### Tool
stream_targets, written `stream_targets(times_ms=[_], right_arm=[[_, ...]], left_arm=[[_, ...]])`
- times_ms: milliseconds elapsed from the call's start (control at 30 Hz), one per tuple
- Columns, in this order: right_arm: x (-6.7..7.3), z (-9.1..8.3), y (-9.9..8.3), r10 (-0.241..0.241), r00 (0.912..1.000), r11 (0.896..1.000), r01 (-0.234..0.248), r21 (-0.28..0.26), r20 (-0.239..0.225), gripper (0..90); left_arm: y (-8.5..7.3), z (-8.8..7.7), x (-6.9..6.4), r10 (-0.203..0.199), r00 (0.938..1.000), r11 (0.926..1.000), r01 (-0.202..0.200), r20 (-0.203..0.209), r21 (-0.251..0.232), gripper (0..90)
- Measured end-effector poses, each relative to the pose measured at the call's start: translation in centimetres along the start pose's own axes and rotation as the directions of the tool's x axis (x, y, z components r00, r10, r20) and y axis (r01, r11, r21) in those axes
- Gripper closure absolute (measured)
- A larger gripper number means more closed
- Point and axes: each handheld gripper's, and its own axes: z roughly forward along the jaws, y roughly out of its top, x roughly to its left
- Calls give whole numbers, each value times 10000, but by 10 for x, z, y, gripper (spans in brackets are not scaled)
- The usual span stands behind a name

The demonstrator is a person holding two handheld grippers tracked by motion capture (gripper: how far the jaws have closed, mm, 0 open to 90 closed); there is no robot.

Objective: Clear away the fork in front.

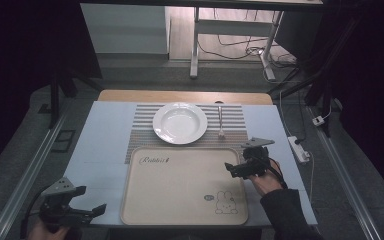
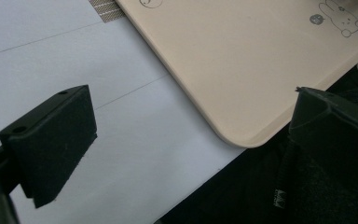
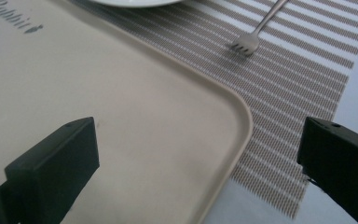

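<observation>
- Fork (image 1: 220,120) lay on the striped mat (image 1: 235,116), at 3 o'clock of the white plate (image 1: 180,123), its long axis running 12 to 6 with the tines toward the person.
- Right gripper (image 1: 236,169) hovered over the tray's (image 1: 175,200) right edge, jaws spread wide and holding nothing; the fork sat at about 11 o'clock from it, near, past the tray's far corner.
- Left gripper (image 1: 92,212) hung at the tray's near-left corner, jaws also apart and empty, well apart from the fork.
- Right hand was the nearer one, so a reach forward along the fork's handle line seemed likely.
</observation>
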Motion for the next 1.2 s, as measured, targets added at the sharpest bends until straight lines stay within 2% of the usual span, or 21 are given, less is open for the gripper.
stream_targets(times_ms=[267, 433, 600, 733, 900, 1200], right_arm=[[-5, 22, 18, -105, 9998, 9998, 103, 154, 152, 0], [-6, 38, 30, -237, 9993, 9988, 224, 441, 303, 0], [-9, 53, 39, -158, 9990, 9984, 135, 557, 412, 24], [-13, 64, 43, -103, 9987, 9971, 65, 756, 503, 6], [-17, 77, 47, -327, 9970, 9944, 254, 1022, 701, 0], [-26, 93, 52, -448, 9932, 9922, 317, 1204, 1074, 0]], left_arm=[[0, 0, 0, 31, 10000, 10000, -31, -25, 6, 10], [0, 0, 0, 26, 10000, 10000, -26, -9, -8, 10], [0, 0, -1, 44, 10000, 10000, -44, -26, 5, 10], [0, 0, -1, 58, 10000, 10000, -58, -19, 1, 10], [0, 0, -1, 69, 10000, 10000, -69, -15, 9, 10], [0, 0, -1, 83, 10000, 10000, -82, -6, 31, 10]])
